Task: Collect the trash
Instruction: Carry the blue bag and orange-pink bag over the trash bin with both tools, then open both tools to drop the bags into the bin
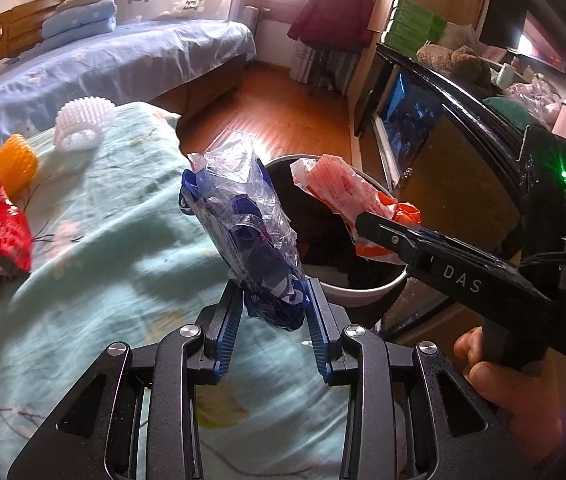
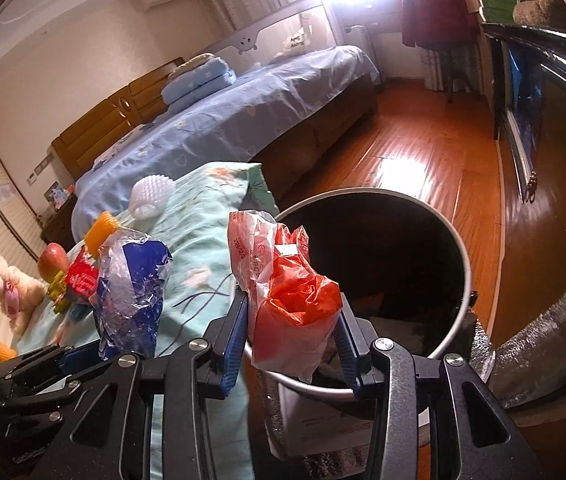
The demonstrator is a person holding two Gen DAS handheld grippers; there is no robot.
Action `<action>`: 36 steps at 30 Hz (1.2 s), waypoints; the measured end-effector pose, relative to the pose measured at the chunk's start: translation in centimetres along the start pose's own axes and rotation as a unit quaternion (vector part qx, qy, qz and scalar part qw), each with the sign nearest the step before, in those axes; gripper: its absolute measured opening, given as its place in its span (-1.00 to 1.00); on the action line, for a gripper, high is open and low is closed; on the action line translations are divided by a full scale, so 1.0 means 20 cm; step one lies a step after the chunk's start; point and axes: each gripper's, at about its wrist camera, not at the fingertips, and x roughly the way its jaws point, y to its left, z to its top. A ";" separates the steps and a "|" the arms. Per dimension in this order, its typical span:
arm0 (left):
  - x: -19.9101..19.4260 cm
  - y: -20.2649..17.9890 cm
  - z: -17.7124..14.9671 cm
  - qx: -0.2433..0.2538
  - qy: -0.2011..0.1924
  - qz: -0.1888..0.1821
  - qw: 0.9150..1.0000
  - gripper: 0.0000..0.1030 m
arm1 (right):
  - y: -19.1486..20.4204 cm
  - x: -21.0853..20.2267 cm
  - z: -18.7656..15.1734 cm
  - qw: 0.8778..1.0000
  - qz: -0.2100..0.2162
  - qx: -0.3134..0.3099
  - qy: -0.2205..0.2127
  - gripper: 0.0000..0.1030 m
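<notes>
Crinkly plastic, soft cloth and shiny wood

The blue wrapper (image 1: 251,236) is made of thin, see-through plastic, crumpled and shiny. The orange wrapper (image 2: 283,292) is made of crinkled plastic film, glossy where light is caught. The trash bin (image 2: 457,256) is seen with a smooth pale rim and a dark inside. The bedspread (image 1: 115,248) is made of soft matt cloth printed with flowers. The floor (image 2: 423,168) is made of wood, polished and very shiny. The left gripper (image 1: 275,316) is built of matt black speckled parts, with ribbed blue pads and round metal bolts.
</notes>
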 end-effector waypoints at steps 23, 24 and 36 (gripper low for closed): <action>0.22 -0.08 0.12 0.011 0.036 -0.022 0.999 -0.40 | -0.21 0.11 0.10 0.999 -0.032 0.019 0.021 -0.19; 0.22 -0.08 0.13 0.012 0.036 -0.022 0.999 -0.40 | -0.21 0.11 0.10 0.999 -0.033 0.019 0.021 -0.19; 0.26 -0.09 0.15 0.011 0.038 -0.019 0.999 -0.32 | -0.24 0.14 0.14 0.999 -0.039 0.023 0.021 -0.14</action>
